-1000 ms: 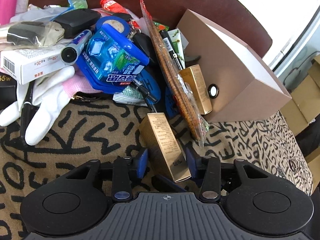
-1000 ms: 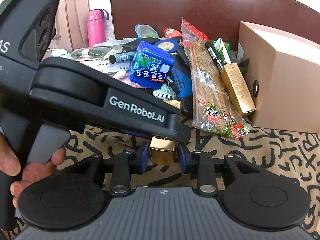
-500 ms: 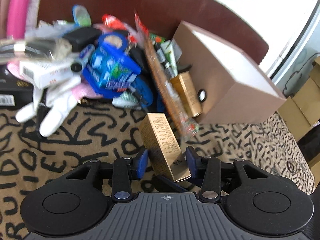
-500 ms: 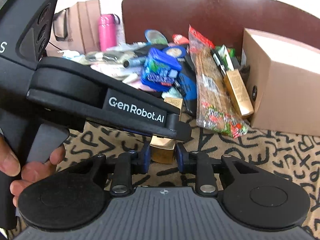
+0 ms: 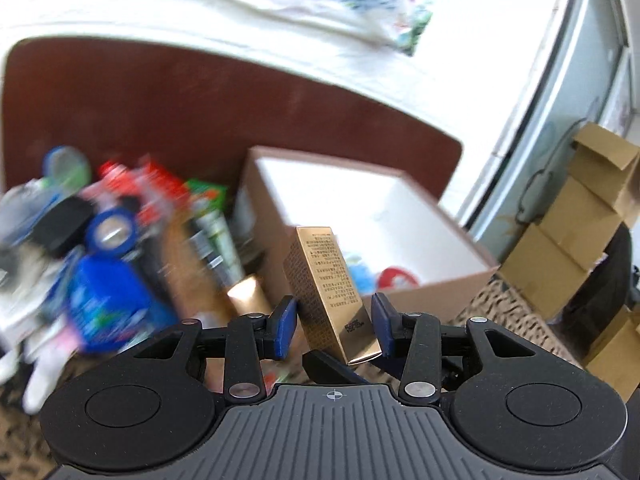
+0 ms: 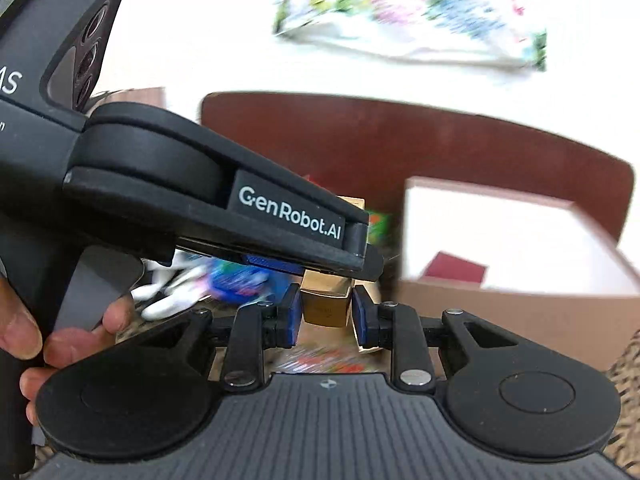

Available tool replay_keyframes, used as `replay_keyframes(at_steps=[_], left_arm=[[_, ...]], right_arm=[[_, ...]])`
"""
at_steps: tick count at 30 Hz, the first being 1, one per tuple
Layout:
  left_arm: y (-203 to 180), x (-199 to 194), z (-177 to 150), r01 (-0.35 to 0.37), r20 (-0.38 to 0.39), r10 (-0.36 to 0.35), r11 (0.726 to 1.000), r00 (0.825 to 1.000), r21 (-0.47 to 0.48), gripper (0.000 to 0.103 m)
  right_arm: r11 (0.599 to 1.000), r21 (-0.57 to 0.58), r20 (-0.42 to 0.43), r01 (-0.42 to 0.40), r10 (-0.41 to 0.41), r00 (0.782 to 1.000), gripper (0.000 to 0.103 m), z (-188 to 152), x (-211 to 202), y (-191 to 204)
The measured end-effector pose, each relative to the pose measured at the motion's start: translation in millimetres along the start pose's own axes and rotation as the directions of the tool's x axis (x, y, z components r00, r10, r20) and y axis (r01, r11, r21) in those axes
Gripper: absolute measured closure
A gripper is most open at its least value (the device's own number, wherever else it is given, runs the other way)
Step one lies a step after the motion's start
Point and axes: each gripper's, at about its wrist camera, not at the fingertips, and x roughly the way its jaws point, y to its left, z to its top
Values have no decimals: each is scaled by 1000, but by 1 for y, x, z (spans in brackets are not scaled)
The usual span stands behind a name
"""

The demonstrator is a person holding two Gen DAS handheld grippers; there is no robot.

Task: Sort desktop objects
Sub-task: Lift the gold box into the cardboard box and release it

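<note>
A long gold carton [image 5: 328, 288] is held in the air between both grippers, tilted, in front of the open brown cardboard box [image 5: 448, 296]. My left gripper [image 5: 334, 326] has its blue pads on the carton's lower end. My right gripper [image 6: 325, 314] is shut on the carton's other end [image 6: 324, 302], under the left gripper's black body [image 6: 200, 200]. The box has a white inside and holds a few small items. A blurred pile of desk objects [image 5: 112, 264] lies left of the box.
A second gold carton [image 5: 248, 296] lies by the box's left wall. A dark red chair back [image 5: 200, 112] stands behind the pile. Stacked cardboard boxes [image 5: 580, 240] are at the far right. The patterned cloth [image 5: 512, 312] covers the table.
Both grippers have lifted the gold carton off the cloth and carried it up and right toward the open box. The box's inside now shows.
</note>
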Motion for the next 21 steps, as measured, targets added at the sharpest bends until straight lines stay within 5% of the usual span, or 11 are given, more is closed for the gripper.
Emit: replay_keyframes(at_steps=[9,21], left_arm=[[-32,71,43,82,-30,-81,996,996,44,62],[-17,148,46,28,-166,-23,999,986,31,60]], right_arm=[[994,37,-4,106,-106,994,73,22,30,-64],[992,113,-159,53,-35,987,73,15,103,-110]])
